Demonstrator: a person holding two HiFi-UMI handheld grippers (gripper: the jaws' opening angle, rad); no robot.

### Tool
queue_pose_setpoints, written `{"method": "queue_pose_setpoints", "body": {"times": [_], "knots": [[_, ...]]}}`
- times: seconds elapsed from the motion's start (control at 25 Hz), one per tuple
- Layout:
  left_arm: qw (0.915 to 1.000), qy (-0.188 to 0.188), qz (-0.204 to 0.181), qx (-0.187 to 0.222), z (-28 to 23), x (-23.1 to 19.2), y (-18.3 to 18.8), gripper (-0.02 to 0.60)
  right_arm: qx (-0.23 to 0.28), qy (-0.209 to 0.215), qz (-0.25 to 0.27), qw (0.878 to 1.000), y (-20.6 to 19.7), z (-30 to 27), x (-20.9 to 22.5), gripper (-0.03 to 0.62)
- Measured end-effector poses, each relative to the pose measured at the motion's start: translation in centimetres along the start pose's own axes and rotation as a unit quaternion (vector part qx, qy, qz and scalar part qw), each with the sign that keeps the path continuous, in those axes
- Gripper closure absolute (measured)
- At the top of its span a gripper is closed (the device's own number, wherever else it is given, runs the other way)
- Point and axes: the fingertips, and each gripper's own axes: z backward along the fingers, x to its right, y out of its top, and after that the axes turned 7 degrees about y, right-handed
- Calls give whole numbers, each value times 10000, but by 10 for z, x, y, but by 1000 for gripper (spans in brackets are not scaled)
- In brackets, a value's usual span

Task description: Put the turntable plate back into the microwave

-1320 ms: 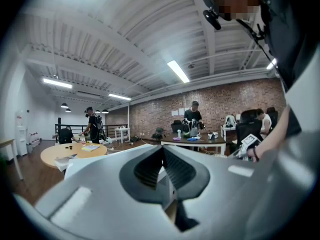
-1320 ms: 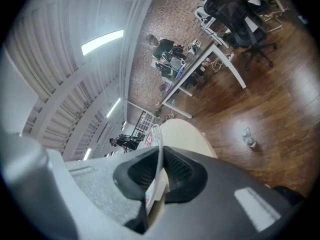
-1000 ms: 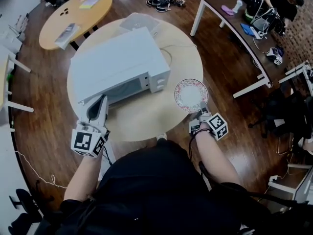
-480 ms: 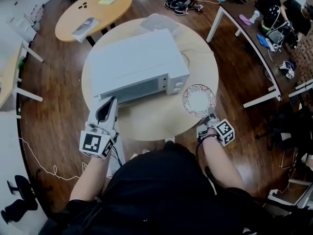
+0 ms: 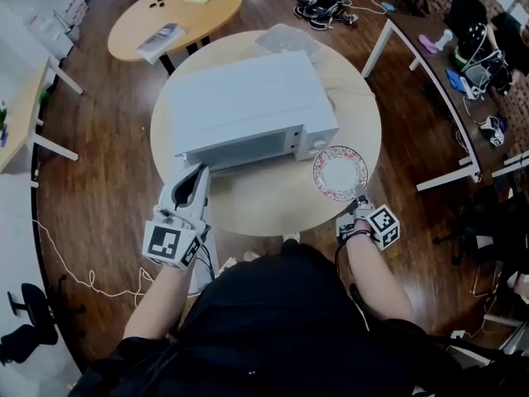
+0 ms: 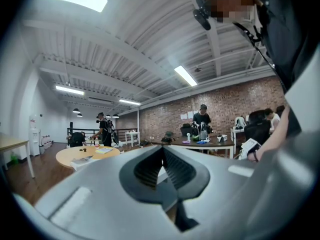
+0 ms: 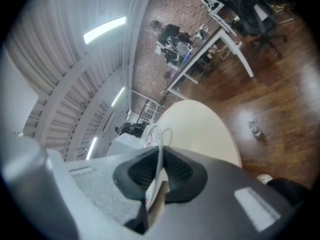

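Right gripper [image 5: 359, 195] is clamping turntable plate [image 5: 340, 173] rim beside microwave [image 5: 252, 108]; left gripper [image 5: 196, 182] is holding closed, empty

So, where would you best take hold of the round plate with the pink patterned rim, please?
By its near rim, edge-on, from the person's side. The round patterned plate is a thin flat disc, so only the rim fits between jaws. The right gripper is shut there, leaving the far edge free toward the white microwave.
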Motion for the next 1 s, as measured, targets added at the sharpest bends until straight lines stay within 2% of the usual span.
{"method": "queue_pose_setpoints", "body": {"times": [1.0], "knots": [[9995, 259, 93, 160, 44, -18, 8, 578, -538, 166, 17, 9984, -58, -11, -22, 576]]}}
